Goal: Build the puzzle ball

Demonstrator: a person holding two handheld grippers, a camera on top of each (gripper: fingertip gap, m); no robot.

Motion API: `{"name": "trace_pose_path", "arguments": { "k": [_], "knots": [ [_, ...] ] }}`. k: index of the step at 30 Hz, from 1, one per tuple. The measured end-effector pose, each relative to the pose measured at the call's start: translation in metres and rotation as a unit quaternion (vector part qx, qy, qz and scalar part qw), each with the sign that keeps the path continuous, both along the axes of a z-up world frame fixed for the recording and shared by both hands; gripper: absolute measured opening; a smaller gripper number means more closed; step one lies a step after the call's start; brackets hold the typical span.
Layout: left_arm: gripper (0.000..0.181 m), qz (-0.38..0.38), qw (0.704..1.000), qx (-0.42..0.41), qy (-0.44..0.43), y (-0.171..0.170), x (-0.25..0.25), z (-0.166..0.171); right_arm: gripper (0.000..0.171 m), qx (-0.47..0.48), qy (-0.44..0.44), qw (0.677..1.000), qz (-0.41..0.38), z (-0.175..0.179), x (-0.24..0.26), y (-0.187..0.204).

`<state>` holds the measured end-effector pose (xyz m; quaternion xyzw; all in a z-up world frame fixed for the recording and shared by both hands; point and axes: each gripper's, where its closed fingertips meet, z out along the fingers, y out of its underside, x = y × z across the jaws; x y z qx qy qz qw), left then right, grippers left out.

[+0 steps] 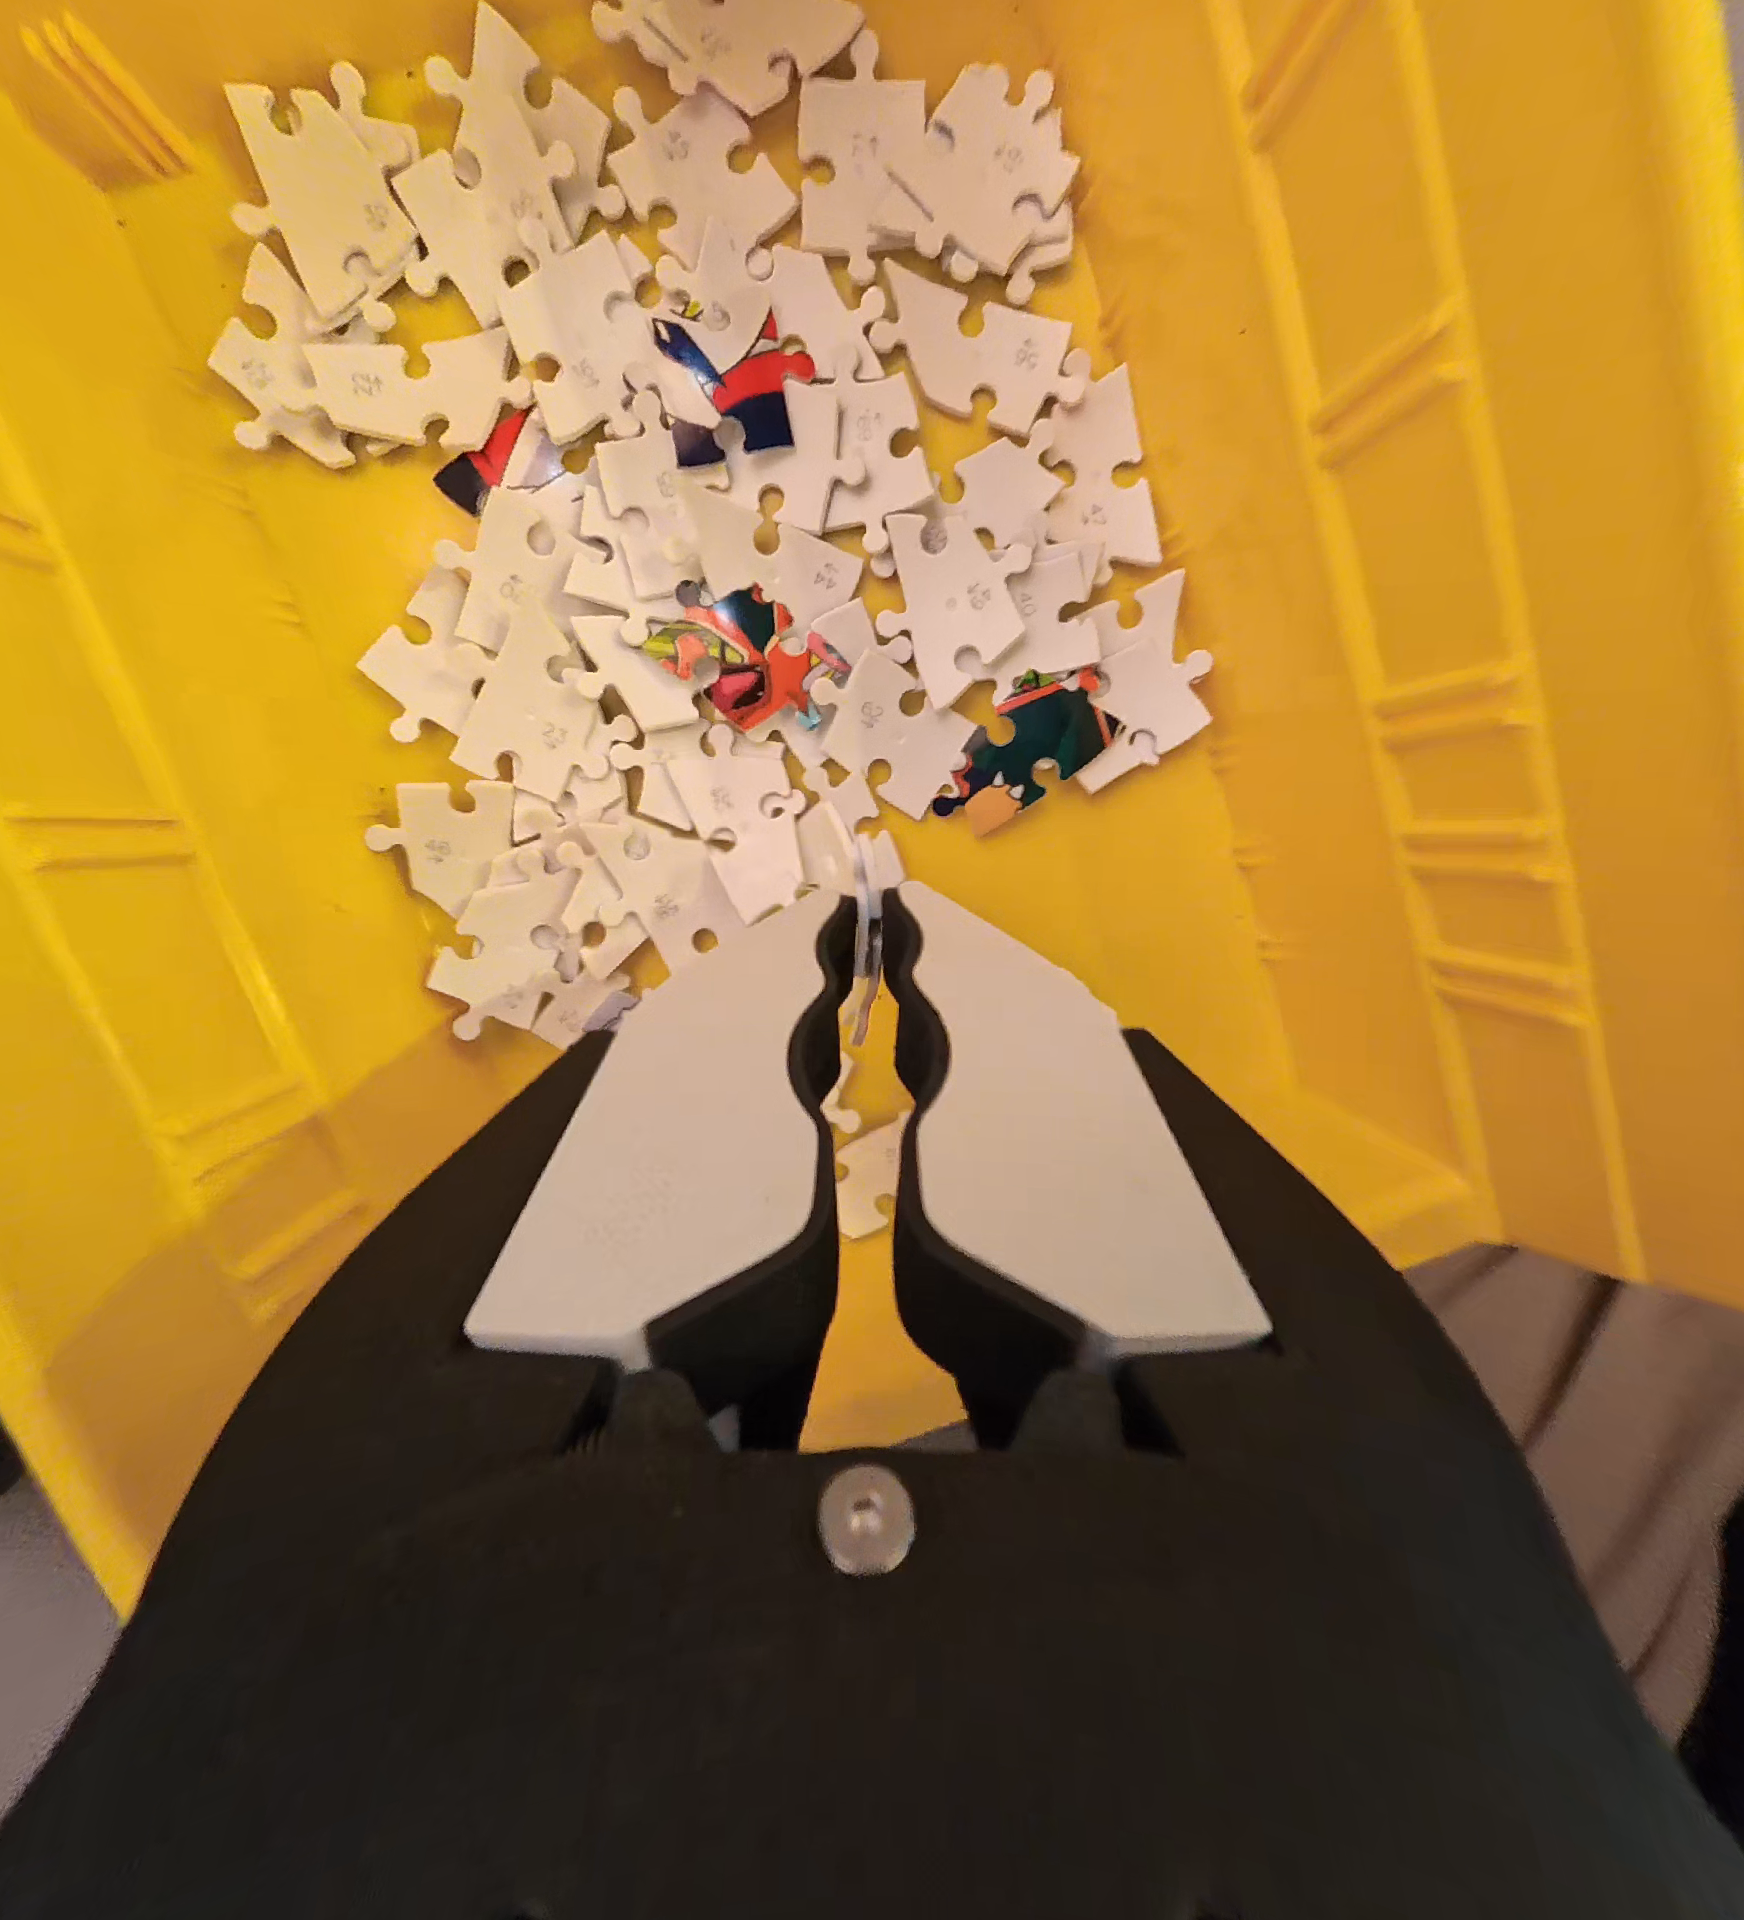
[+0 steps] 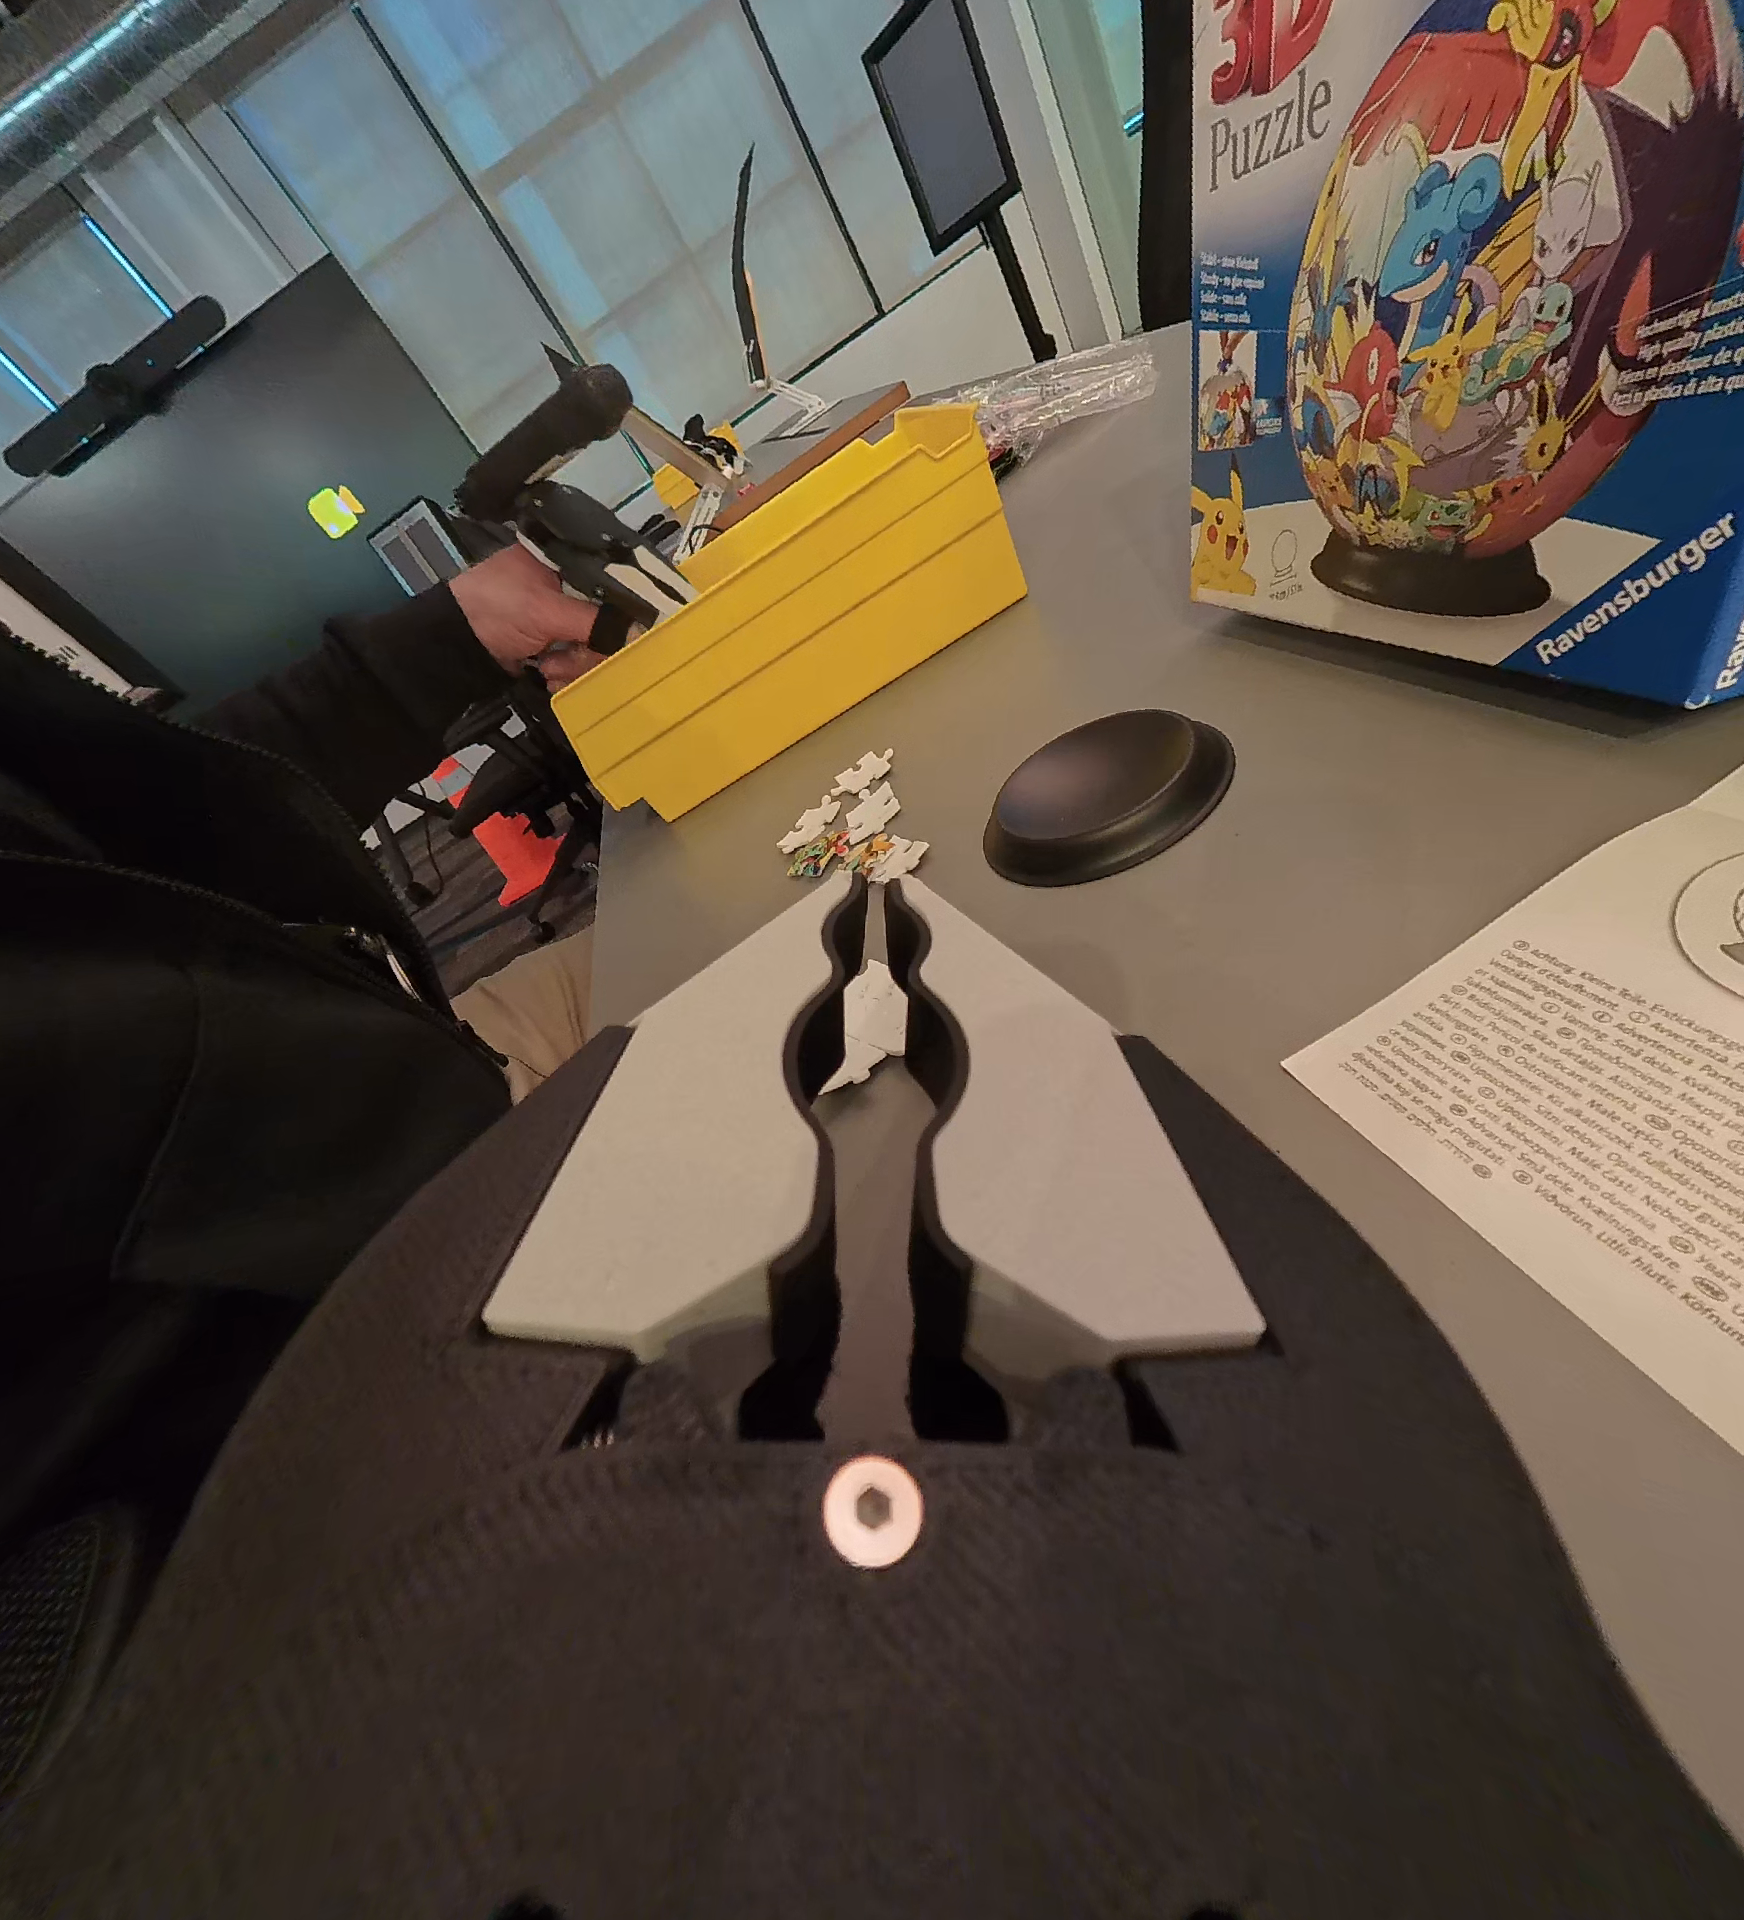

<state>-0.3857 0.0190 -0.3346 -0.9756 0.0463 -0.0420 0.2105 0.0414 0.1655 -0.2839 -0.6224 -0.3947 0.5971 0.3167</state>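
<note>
**Left gripper** (image 1: 870,914): black body, grey finger plates, black wavy pads. Reaches into the yellow bin (image 1: 1367,727). Fingers nearly pressed together, pinching one puzzle piece (image 1: 866,935) edge-on between the tips; the piece stands upright in the grip, its upper lobe showing just above the tips.

**Loose puzzle pieces** (image 1: 702,520): a heap on the bin floor directly ahead of the left gripper's tips, spreading toward the far wall. Most lie white, numbered side up; a few show coloured print, in red, blue and green. More pieces lie beneath the fingers, seen through the gap between the pads.

**Right gripper** (image 2: 873,894): same build. Held low over the grey table (image 2: 1263,1039). Fingers close together with only a narrow slit at the tips; a white puzzle piece (image 2: 873,1023) sits in the wider hollow between the pads, farther back from the tips. Whether the pads actually clamp it cannot be told.

**Small cluster of pieces** (image 2: 852,826): on the table just beyond the right gripper's tips, some white, some coloured side up.

**Black stand** (image 2: 1112,795): round, dished, on the table to the right of the cluster.

**Yellow bin**, outside view: beyond the cluster, at the table edge; a person's hand (image 2: 525,618) holds the left gripper at its near end.

**Puzzle box** (image 2: 1512,343): upright, far right.

**Printed instruction sheet** (image 2: 1626,1091): flat on the table, right of the right gripper.
</note>
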Motion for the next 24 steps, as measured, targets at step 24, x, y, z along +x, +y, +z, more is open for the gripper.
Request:
{"name": "trace_pose_path", "arguments": {
  "k": [24],
  "knots": [
    [0.022, 0.017, 0.995, -0.076, 0.061, -0.036, -0.031, -0.002, 0.002, -0.007, -0.014, 1.0, -0.001, -0.004, -0.002, 0.001]
  ]
}}
